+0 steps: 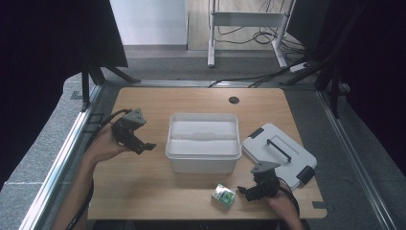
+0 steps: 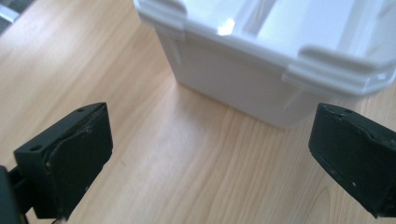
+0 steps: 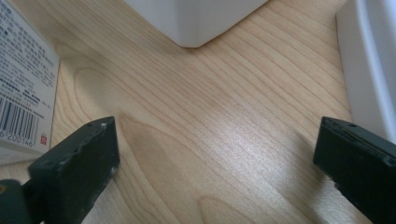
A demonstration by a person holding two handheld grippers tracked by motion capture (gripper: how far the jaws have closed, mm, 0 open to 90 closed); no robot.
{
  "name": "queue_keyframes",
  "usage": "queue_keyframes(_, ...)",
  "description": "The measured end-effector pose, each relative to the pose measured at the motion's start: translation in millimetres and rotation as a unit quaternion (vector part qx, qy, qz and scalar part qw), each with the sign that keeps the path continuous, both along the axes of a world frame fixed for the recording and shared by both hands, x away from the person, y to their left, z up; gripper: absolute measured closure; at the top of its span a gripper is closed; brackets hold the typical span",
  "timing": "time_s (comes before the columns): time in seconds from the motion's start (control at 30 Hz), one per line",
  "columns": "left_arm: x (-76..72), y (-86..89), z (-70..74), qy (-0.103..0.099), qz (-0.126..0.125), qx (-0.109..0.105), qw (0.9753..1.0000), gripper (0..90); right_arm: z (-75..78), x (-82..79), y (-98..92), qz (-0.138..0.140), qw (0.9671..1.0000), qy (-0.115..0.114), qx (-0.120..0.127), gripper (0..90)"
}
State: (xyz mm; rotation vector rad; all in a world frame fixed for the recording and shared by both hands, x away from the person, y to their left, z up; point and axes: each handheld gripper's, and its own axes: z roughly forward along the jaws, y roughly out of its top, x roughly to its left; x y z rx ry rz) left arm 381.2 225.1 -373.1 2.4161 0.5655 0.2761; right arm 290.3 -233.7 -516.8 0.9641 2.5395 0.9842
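— Where's your right hand-held gripper (image 1: pixel 245 192) at the moment?

— Low over the bench (image 1: pixel 143 191), jaws spread wide with nothing between them. The small green-and-white carton (image 1: pixel 223 196) lies just beside its left jaw, not touching it. In the right gripper view I see the carton's (image 3: pixel 23 84) printed side with a barcode at the left edge, still outside the jaws.

— And the left one?

— My left hand-held gripper (image 1: pixel 143 145) is spread too and holds nothing. It hangs above the bench, pointing at the open white storage box (image 1: pixel 203 143), which sits ahead of it, a little apart. In the left gripper view the box's (image 2: pixel 243 88) corner and rim stand just beyond the jaw tips.

— How do you reckon the carton will handle?

— Light, I'd say, and thin card, so it should dent if I squeeze hard. Its faces look smooth, perhaps a bit slippery. I'd take it across the two long flat sides, near the middle, with a gentle pinch, so it doesn't swing.

— Anything to the other side?

— The box's white lid (image 1: pixel 277 152) with its dark handle lies flat just beyond my right hand-held gripper, and its edge (image 3: pixel 369 65) shows next to my right jaw.
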Motion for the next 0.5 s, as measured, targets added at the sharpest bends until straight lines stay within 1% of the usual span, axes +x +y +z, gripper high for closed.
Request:
queue_keyframes(0.07, 3.0, -4.8, 6.4, -0.002, -0.014, -0.001, 0.9999, 2.6, -1.9, -1.2, -1.5, 0.000, 0.9999, -0.007, 0.008, 0.0)
queue_keyframes(0.1, 5.3, -11.9, 12.7, -0.008, -0.026, 0.000, 0.9996, 3.5, -2.3, -1.5, -2.0, 0.000, 0.9999, -0.008, 0.010, 0.0)
queue_keyframes(0.13, 5.3, -11.9, 12.7, -0.008, -0.026, 0.000, 0.9996, 4.0, -2.4, -1.7, -1.8, 0.000, 0.9999, -0.009, 0.010, 0.0)
queue_keyframes(0.17, 6.7, -15.5, 15.7, -0.011, -0.035, 0.005, 0.9993, 4.0, -2.4, -1.7, -1.8, 0.000, 0.9999, -0.009, 0.010, 0.0)
queue_keyframes(0.23, 9.0, -23.4, 20.4, -0.016, -0.044, 0.007, 0.9989, 4.0, -2.4, -1.8, -1.6, -0.002, 0.9999, -0.009, 0.011, 0.0)
queue_keyframes(0.27, 11.7, -30.4, 25.3, -0.023, -0.059, 0.012, 0.9980, 5.5, -2.5, -1.9, -1.5, -0.003, 0.9999, -0.009, 0.011, 0.0)
queue_keyframes(0.3, 11.7, -30.4, 25.3, -0.023, -0.059, 0.012, 0.9980, 6.1, -2.4, -1.8, -1.6, -0.002, 0.9999, -0.009, 0.011, 0.0)
queue_keyframes(0.33, 12.9, -34.3, 27.3, -0.025, -0.062, 0.013, 0.9977, 6.1, -2.4, -1.8, -1.6, -0.002, 0.9999, -0.009, 0.011, 0.0)
queue_keyframes(0.37, 15.8, -42.8, 30.8, -0.028, -0.071, 0.012, 0.9970, 7.1, -2.5, -1.9, -1.6, -0.003, 0.9999, -0.009, 0.011, 0.0)
queue_keyframes(0.4, 15.8, -42.8, 30.8, -0.028, -0.071, 0.012, 0.9970, 7.7, -2.5, -1.9, -1.6, -0.003, 0.9999, -0.009, 0.011, 0.0)
queue_keyframes(0.47, 19.4, -57.4, 34.4, -0.031, -0.089, 0.013, 0.9955, 9.9, -2.4, -1.8, -1.7, -0.003, 0.9999, -0.009, 0.011, 0.0)
queue_keyframes(0.5, 19.4, -57.4, 34.4, -0.031, -0.089, 0.013, 0.9955, 10.1, -2.4, -1.8, -1.7, -0.003, 0.9999, -0.009, 0.011, 0.0)
